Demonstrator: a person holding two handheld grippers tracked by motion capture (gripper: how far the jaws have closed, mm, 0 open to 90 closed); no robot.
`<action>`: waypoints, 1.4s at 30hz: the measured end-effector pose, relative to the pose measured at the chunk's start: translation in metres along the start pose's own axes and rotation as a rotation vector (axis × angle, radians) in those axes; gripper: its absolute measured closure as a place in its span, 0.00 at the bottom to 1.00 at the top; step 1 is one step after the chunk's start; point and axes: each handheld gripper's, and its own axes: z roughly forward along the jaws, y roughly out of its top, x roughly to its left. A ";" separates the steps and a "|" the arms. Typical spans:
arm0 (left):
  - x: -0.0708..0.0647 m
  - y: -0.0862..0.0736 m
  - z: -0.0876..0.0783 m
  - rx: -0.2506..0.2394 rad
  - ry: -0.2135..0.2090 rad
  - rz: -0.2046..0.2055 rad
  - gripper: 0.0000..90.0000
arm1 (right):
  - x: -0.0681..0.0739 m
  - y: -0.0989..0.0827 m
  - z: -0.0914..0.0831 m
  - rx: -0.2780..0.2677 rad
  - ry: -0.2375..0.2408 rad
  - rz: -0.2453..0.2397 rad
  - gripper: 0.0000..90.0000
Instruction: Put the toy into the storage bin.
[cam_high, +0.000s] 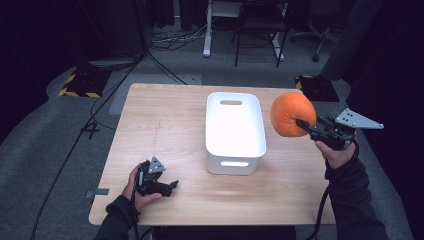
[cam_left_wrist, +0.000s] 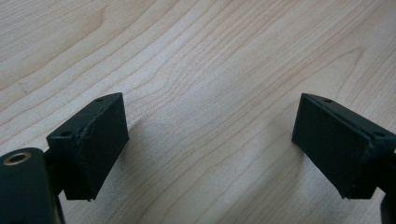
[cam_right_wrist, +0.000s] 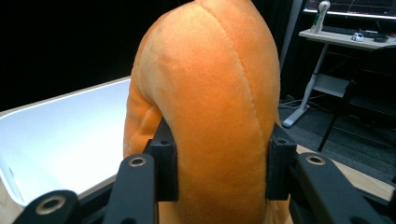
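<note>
Right hand-held gripper level, clamping orange plush.

No readable text, label, brand, number or sign anywhere; just unlettered yellow-and-black hazard stripes on a floor plate at ten o'clock from the table.

**A curtained recording lab**

The pale wooden surface stands on grey carpet, ringed by black curtains. Black cables trail across the floor past yellow-and-black hazard-striped base plates. Behind stand a white-legged desk and a wheeled office chair.
</note>
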 end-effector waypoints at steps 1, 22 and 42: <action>0.000 0.000 0.000 0.000 0.000 0.000 0.12 | 0.000 0.001 0.000 -0.002 0.005 0.003 0.64; 0.000 0.000 0.000 0.000 -0.001 0.000 0.12 | 0.012 0.022 0.010 -0.033 0.036 -0.025 0.64; 0.000 0.000 0.000 0.003 -0.003 0.001 0.12 | 0.030 0.032 0.026 -0.040 0.091 -0.034 0.64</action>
